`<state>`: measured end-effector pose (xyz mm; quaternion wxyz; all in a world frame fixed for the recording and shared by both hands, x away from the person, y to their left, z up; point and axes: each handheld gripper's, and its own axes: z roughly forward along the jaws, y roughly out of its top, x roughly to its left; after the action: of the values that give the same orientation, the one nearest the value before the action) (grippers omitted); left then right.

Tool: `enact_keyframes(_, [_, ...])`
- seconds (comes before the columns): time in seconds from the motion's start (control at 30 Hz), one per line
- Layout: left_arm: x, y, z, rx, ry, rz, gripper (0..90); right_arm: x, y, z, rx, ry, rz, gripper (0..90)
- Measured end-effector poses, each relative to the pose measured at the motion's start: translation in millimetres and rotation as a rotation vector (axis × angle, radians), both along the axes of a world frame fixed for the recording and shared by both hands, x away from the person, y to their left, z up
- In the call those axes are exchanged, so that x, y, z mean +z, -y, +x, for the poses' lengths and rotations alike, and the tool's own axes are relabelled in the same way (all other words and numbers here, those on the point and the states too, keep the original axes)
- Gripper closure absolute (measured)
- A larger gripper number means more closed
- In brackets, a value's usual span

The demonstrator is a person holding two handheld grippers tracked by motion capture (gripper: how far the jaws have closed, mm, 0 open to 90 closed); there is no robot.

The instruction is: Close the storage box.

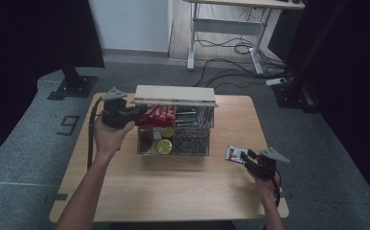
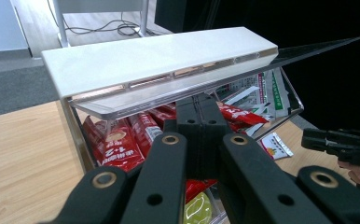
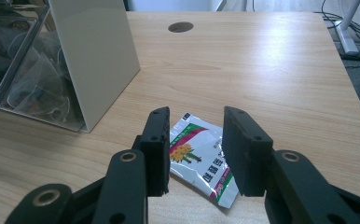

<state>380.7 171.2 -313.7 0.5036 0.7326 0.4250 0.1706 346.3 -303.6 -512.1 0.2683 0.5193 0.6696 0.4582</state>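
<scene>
My left gripper [image 2: 201,116] has its fingers [image 2: 187,122] pressed together at the front edge of the clear hinged lid [image 2: 169,91] of the organizer box [image 1: 175,125]; whether a thin lip of that lid is pinched between them I cannot tell. The lid is tipped up, with the box's white top panel [image 2: 145,56] just above it. Under the lid lie red sachets [image 2: 117,144] in the upper compartment, with green-and-white packets [image 2: 257,93] farther along. In the high view my left hand [image 1: 107,136] sits at the box's left end, toward the desk's far left corner, and round yellow-green lids [image 1: 164,146] show in the lower front compartment.

My right gripper [image 3: 194,149] has its fingers [image 3: 157,144] spread apart, one on each side of a white sachet [image 3: 201,161] with a green and red band and an orange picture. The sachet lies flat on the desk [image 3: 262,70], and I cannot tell whether the fingers touch it. It rests near the desk's right edge, well apart from the box, whose pale side wall [image 3: 94,56] stands beyond my fingers to the left. A round cable hole [image 3: 180,27] sits farther off in the desk.
</scene>
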Motion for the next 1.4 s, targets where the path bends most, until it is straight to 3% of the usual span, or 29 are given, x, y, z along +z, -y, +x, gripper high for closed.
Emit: enact_keyframes(1.4, [-18.1,-8.2,-9.4,0.0,-0.017,-0.009,90.0,-5.5,-0.3,-0.9,0.0,-0.022,0.001,62.7])
